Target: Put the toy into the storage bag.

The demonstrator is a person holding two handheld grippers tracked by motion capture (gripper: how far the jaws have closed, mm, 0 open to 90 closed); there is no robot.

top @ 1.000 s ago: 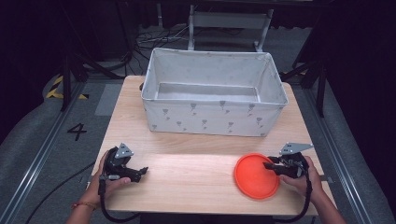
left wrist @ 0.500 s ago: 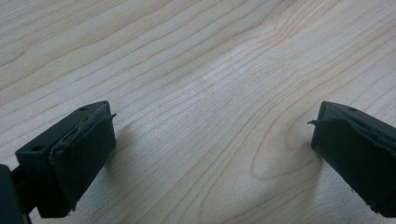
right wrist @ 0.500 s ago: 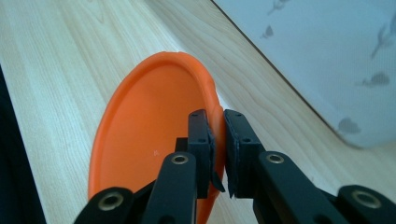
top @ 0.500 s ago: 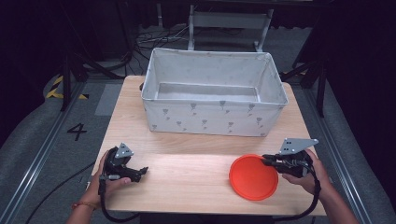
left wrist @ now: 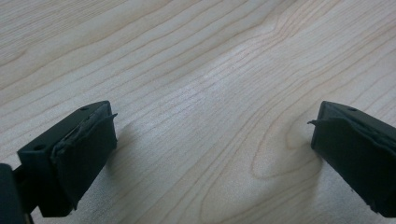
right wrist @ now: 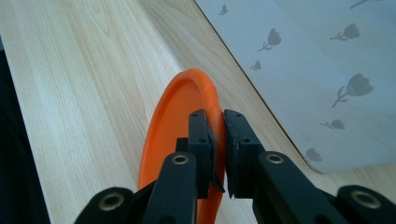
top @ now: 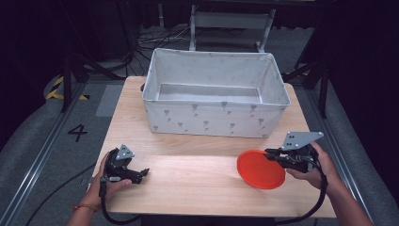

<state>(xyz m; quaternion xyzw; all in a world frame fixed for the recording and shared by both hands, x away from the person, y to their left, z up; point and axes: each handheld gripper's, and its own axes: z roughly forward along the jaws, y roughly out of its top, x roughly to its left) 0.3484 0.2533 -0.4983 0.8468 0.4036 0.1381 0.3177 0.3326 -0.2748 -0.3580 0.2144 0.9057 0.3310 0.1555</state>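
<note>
Orange plate [top: 260, 168] sits pinched by its rim between the jaws of my right gripper [top: 273, 155], tilted up off the wooden table [top: 188, 179] near the front right corner. In the right gripper view the plate [right wrist: 187, 107] stands nearly on edge, and both black jaws are clamped tight on its rim, one on each face. My right hand [top: 313, 165] wraps the gripper body, with its grey three-cornered plate on top.

My left gripper [top: 139, 174] rests low at the front left of the table, held in my left hand [top: 106, 181]. In the left gripper view its jaws stand wide apart with bare wood grain [left wrist: 201, 116] between them, holding nothing.

Behind both, across the far half of the table, stands a grey fabric bin [top: 216, 120] printed with small flowers. In the right gripper view its patterned wall [right wrist: 317, 60] rises just beside the plate.
</note>
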